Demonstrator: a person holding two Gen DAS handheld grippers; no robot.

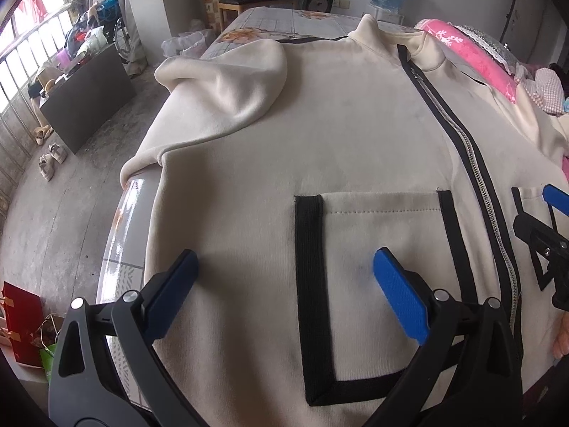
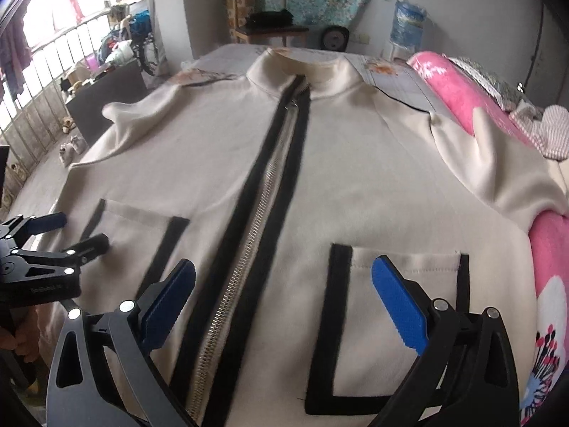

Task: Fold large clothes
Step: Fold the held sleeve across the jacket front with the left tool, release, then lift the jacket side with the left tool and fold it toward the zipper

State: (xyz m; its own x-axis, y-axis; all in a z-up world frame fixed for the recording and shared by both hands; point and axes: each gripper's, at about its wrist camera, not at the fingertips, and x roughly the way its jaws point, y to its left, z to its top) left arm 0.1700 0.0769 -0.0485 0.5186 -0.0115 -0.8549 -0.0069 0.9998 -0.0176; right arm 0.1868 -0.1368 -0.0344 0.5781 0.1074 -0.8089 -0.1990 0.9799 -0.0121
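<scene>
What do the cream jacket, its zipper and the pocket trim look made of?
The cream zip-up jacket looks like soft matte fleece or sweatshirt knit: it sags in rounded folds at the sleeves. The silver zipper teeth glint like metal, possibly plated plastic. The black pocket trim shows fine ribbing, likely ribbed knit tape.

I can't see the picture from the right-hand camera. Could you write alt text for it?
A cream jacket lies front up and zipped on a bed, its black-edged zipper running up to the collar. The right gripper hovers open above the hem, between the zipper and a black-trimmed pocket. The left gripper shows at the left edge.
</scene>
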